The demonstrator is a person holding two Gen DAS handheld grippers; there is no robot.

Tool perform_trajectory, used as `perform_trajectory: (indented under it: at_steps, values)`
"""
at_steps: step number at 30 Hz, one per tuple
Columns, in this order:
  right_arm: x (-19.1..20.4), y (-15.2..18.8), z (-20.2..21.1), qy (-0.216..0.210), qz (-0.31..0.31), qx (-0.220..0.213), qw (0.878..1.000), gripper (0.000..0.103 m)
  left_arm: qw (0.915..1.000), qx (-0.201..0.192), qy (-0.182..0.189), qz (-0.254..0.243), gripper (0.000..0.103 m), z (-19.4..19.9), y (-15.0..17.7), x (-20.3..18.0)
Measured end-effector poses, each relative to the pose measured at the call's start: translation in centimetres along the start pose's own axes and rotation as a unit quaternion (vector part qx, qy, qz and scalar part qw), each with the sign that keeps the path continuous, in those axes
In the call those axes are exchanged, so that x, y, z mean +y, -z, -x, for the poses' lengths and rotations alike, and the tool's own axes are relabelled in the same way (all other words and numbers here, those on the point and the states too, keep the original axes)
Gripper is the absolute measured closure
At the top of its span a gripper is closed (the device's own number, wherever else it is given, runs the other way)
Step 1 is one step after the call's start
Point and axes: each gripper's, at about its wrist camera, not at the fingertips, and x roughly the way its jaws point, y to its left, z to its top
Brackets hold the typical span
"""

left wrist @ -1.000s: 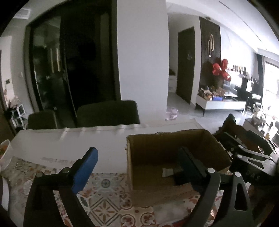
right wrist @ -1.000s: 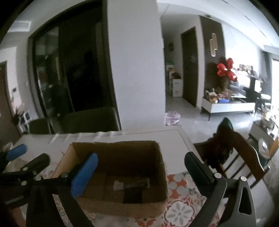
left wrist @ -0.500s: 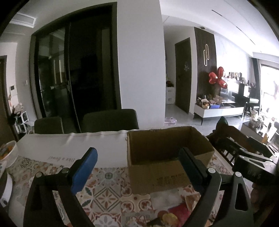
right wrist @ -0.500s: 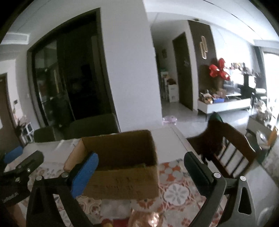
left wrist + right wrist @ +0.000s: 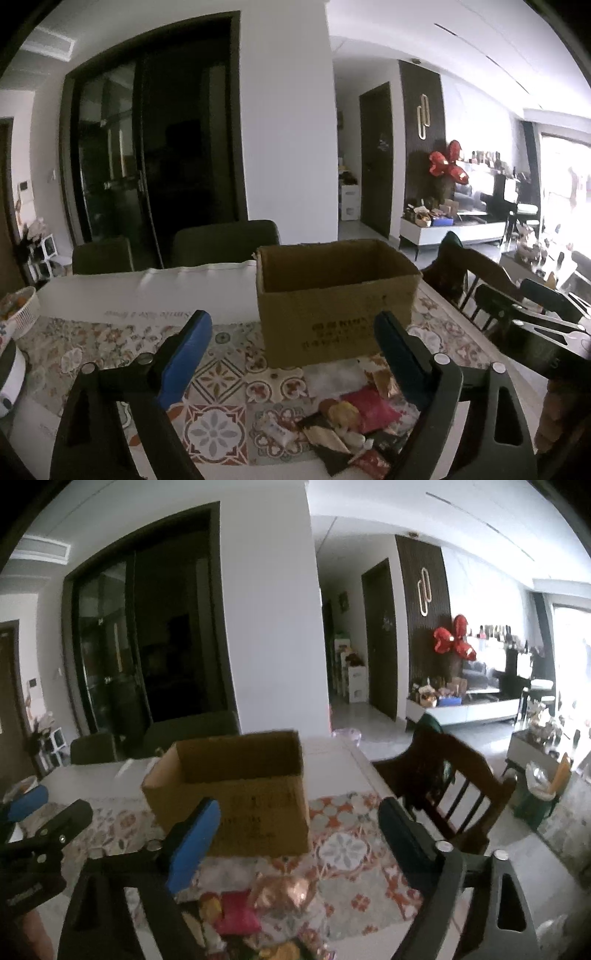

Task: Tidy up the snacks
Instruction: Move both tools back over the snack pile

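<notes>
Both grippers have drawn back from the cardboard box (image 5: 334, 295) since the earlier frames, where their fingers reached over its open top; its printed front wall and a pile of snack packets (image 5: 354, 417) are now in sight. Left gripper (image 5: 291, 354): jaws apart and just closing a little, nothing between the blue pads (image 5: 184, 354), held above the patterned tablecloth (image 5: 218, 373) in front of the box. Right gripper (image 5: 299, 838): jaws likewise apart, just closing more markedly, empty, held over the near edge of the table to the right of the left gripper, whose fingers show at the left margin of its view. Snack packets: red, gold and dark wrappers heaped loosely on the tablecloth, just before the box's front wall and below both grippers. Box: upright, top open, contents hidden from this angle. Dark chairs (image 5: 225, 242) stand beyond the far table edge; a wooden chair (image 5: 443, 775) stands at the right side.
</notes>
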Motion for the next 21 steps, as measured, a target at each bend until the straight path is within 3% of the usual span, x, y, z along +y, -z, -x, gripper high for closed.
perform_trajectory:
  at_steps: [8,15,21]
  values:
    - [-0.8,3.1,0.2,-0.018,0.018,0.064,0.998,0.032,0.9963,0.006,0.052,-0.068,0.022,0.7,2.7,-2.6]
    - [-1.8,5.9,0.0,-0.02,0.042,0.112,0.993,0.04,0.9835,0.028,0.112,-0.14,0.024,0.1,5.6,-5.5]
    - [-2.3,8.0,-1.1,-0.032,0.066,0.152,0.986,0.043,0.9701,0.075,0.165,-0.162,0.03,-1.2,7.4,-7.0]
